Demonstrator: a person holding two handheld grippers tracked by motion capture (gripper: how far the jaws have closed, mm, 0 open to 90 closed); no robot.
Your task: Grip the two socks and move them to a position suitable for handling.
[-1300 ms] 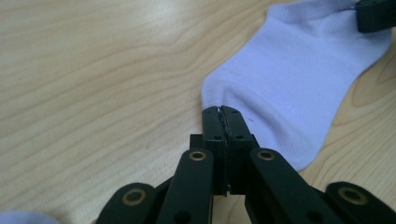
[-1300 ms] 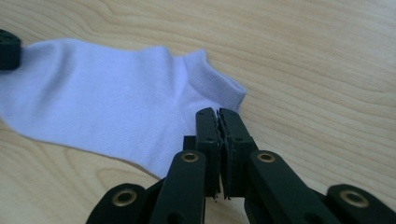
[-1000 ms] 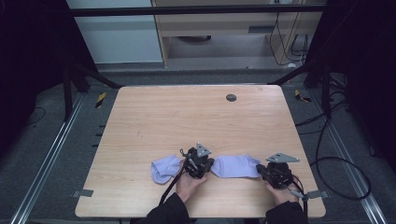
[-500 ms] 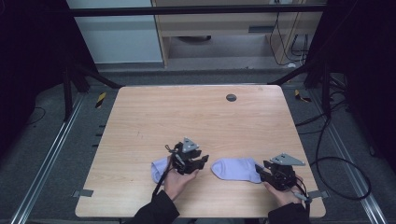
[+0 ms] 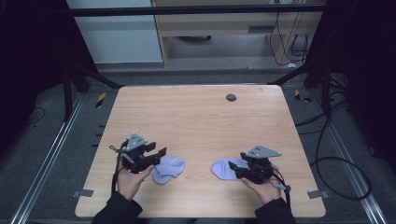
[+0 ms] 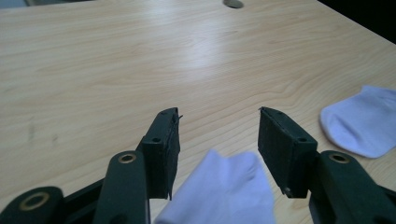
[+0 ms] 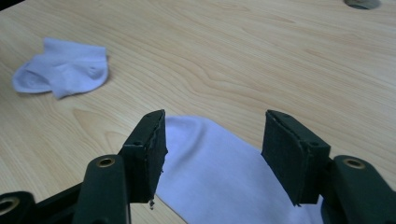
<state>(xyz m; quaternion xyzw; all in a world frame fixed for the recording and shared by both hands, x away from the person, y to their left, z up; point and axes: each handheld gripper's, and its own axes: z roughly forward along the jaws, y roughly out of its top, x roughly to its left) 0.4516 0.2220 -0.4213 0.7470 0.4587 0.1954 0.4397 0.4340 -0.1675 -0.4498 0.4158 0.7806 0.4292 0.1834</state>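
The two pale socks now lie well apart on the wooden table — a second ago they nearly met. The left gripper, jaws spread, has drawn the left sock leftward; the right gripper hovers, jaws released, over the right sock.

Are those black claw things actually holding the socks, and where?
Nothing is held. Both tools, left and right, stand open, each above a pale lilac sock lying loose on the wooden table.
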